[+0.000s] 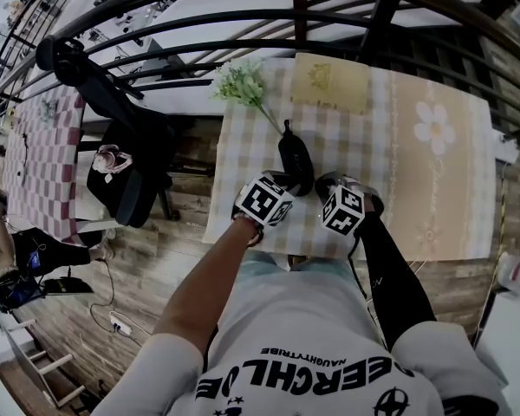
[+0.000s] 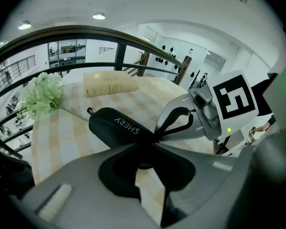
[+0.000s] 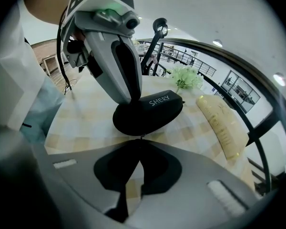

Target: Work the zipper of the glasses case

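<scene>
We are holding our right gripper [image 3: 140, 138] pinched shut, tips touching the glasses case [image 3: 152, 109] at its near edge just ahead, likely on the zipper pull. Our left gripper [image 2: 144, 144] is clamping that same end to steady it; flowers [image 3: 187, 76] are lying beyond.

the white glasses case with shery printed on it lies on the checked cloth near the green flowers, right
No: the glasses case is black, not white, as the left gripper view shows. It does read SHERY and lies on the checked cloth near the green flowers.
</scene>
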